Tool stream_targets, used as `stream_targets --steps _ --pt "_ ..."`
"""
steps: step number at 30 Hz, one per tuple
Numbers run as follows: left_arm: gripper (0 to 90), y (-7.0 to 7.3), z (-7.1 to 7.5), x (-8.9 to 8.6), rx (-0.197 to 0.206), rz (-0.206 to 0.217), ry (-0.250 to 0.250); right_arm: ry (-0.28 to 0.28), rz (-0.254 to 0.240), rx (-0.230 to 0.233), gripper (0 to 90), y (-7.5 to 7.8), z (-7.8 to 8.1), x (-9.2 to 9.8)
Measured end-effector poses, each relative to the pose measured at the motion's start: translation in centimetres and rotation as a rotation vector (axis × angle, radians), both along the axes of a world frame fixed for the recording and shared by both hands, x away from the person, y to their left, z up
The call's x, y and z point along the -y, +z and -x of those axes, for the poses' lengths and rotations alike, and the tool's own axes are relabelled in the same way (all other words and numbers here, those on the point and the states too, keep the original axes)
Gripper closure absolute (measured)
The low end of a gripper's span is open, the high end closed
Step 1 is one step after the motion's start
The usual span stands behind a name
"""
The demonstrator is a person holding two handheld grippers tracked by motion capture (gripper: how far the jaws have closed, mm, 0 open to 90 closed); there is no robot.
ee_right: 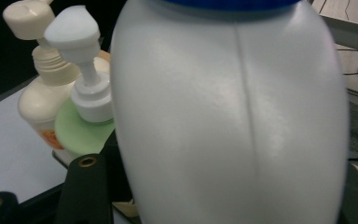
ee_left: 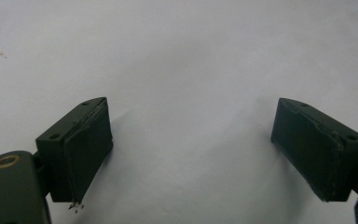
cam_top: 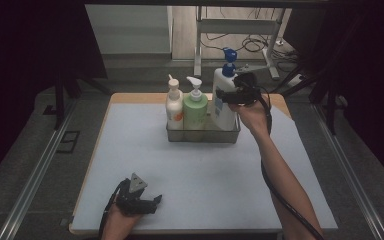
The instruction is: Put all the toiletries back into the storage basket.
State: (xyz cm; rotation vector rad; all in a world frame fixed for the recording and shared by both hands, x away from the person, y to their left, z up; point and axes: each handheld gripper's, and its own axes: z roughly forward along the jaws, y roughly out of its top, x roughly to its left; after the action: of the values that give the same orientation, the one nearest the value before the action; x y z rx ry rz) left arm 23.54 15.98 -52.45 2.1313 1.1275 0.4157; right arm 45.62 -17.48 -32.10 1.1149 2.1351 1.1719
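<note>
A tall white pump bottle [cam_top: 222, 107] with a blue pump head stands at the right end of a wire basket [cam_top: 203, 136] at the back of the table. My right gripper [cam_top: 230, 95] reaches it from the right and is shut on its upper body. In the right gripper view the white bottle [ee_right: 233, 116] spans the gap between the two jaws. Near the front edge on the left, my left gripper [cam_top: 155, 204] rests low over the pale mat. Its jaws [ee_left: 191, 149] stand wide open with nothing between them.
A cream pump bottle [cam_top: 174, 107] and a green one [cam_top: 195, 110] stand in the same basket, left of the white bottle. The pale mat [cam_top: 180, 170] covers the wooden table. Dark curtains, metal rails and floor cables lie around and beyond the table.
</note>
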Motion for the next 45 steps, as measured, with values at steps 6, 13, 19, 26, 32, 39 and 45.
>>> stream_targets --steps 6,13,19,26,32,39,45 --pt "12.2 0.0 0.0 0.0 0.0 0.0 0.0 -0.021 0.0 0.01 40.1 -0.4 -0.8 -0.2" --pt "12.2 0.0 0.0 0.0 0.0 -0.002 -0.001 -0.032 0.008 0.021 40.1 -1.2 -1.5 -0.5" --pt "12.2 0.0 0.0 0.0 -0.002 -0.004 -0.002 -0.036 0.017 0.02 40.1 -2.2 -1.9 -0.7" --pt "12.2 0.0 0.0 0.0 -0.003 -0.005 -0.003 -0.031 0.032 0.006 40.1 -3.2 -2.0 -0.6" --pt "12.2 0.0 0.0 0.0 -0.003 -0.004 -0.002 -0.022 0.029 -0.013 40.1 -3.8 -1.8 -0.4" --pt "12.2 0.0 0.0 0.0 -0.003 -0.004 -0.002 -0.013 0.04 -0.04 40.1 -4.5 -1.6 -0.2" --pt "12.2 0.0 0.0 0.0 -0.003 -0.004 -0.002 -0.01 0.054 -0.061 40.1 -5.2 -1.6 0.0"
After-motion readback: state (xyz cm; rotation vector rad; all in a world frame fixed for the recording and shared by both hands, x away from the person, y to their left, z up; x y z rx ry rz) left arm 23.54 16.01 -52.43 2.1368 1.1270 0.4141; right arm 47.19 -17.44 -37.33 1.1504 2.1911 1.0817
